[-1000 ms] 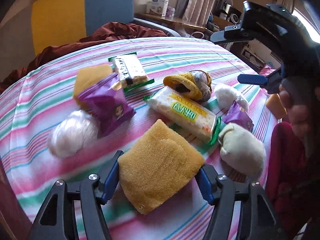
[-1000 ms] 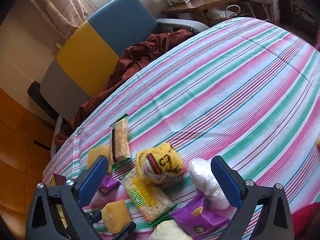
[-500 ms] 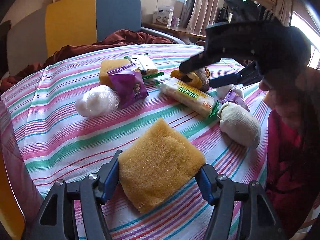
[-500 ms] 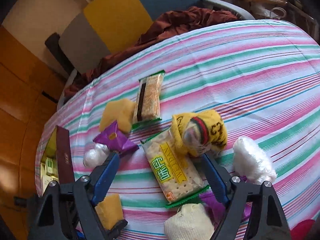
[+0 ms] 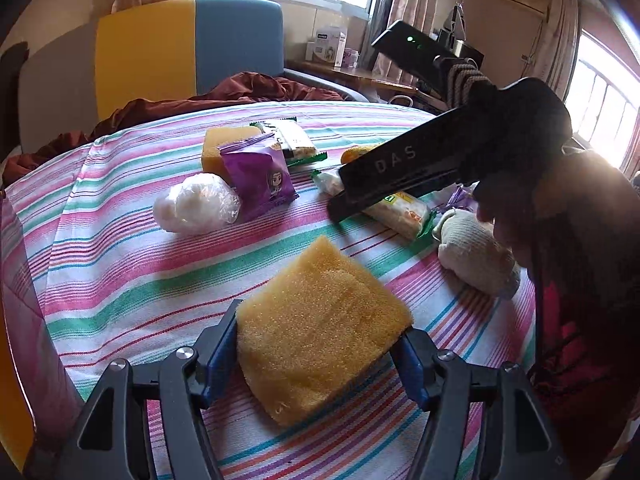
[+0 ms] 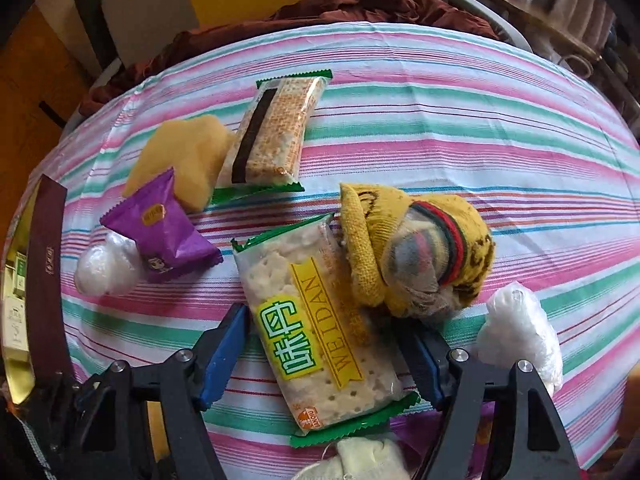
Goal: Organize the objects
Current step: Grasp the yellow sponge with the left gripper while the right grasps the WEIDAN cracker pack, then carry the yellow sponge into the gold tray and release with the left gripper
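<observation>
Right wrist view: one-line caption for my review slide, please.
Right tongs straddle the cracker packet on the striped tablecloth, beside a yellow knit hat, pads not yet pressing.

Sponge (image 5: 320, 320) sits between left gripper (image 5: 316, 360) fingers. Cracker pack (image 6: 316, 332) lies between right gripper (image 6: 324, 360) fingers; rolled socks (image 6: 416, 252) just ahead-right, plastic ball (image 6: 520, 328) right, snack pouch (image 6: 160, 228) ahead-left.

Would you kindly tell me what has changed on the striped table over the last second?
The right claw swung down from high above the cloth to straddle the cracker packet. Its jaws have just been narrowing, then opening a little, and do not press the packet. The left claw kept its grip on the yellow sponge, drawn a bit nearer the table's edge. The purple snack bag and the other items lie where they were.
</observation>
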Tool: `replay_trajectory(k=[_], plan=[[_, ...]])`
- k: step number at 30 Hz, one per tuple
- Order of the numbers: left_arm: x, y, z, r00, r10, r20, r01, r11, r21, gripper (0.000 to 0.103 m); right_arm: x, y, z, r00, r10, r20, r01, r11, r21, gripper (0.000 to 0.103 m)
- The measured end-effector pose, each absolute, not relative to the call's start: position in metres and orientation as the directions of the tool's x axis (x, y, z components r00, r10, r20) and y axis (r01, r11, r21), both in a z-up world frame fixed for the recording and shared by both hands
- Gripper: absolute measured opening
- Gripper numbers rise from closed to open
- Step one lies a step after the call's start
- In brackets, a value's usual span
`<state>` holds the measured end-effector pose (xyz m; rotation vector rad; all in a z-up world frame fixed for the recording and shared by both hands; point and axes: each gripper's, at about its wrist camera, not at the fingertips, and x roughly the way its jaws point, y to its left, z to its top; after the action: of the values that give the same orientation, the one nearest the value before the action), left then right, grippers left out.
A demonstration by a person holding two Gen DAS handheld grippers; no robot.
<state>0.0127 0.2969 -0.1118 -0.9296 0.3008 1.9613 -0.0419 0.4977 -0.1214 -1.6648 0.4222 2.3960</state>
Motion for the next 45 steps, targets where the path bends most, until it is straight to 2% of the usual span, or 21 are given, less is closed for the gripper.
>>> replay_trajectory(k=[3, 7, 8, 11, 37, 41, 45], plan=[[0.012, 0.296, -0.112, -0.296, 0.641, -0.708, -0.82, -0.55, -0.155, 0.07, -0.046, 0.487, -0.127, -0.335, -0.008, -0.942, -0.26, -0.96, 0.1, 0.101], [0.012, 0.295, -0.112, -0.296, 0.647, -0.703, -0.82, -0.549, -0.16, 0.07, -0.042, 0.486, -0.125, -0.33, 0.016, -0.944, -0.26, -0.963, 0.074, 0.097], [0.014, 0.293, -0.112, -0.297, 0.648, -0.701, -0.821, -0.548, -0.159, 0.07, -0.04, 0.485, -0.122, -0.337, 0.026, -0.941, -0.259, -0.963, 0.066, 0.089], [0.015, 0.294, -0.113, -0.302, 0.647, -0.7, -0.822, -0.548, -0.152, 0.07, -0.033, 0.483, -0.113, -0.377, 0.03, -0.926, -0.241, -0.968, 0.066, 0.048], [0.018, 0.297, -0.112, -0.321, 0.627, -0.71, -0.827, -0.551, -0.113, 0.068, -0.04, 0.469, -0.119, -0.381, 0.078, -0.921, -0.174, -0.985, -0.011, 0.049], [0.015, 0.29, -0.101, -0.283, 0.617, -0.734, -0.81, -0.564, -0.162, 0.066, -0.04, 0.469, -0.12, -0.39, 0.083, -0.917, -0.162, -0.987, -0.02, 0.049], [0.024, 0.266, -0.066, -0.298, 0.657, -0.692, -0.809, -0.559, -0.183, 0.066, -0.041, 0.467, -0.12, -0.393, 0.088, -0.915, -0.158, -0.987, -0.027, 0.049]])
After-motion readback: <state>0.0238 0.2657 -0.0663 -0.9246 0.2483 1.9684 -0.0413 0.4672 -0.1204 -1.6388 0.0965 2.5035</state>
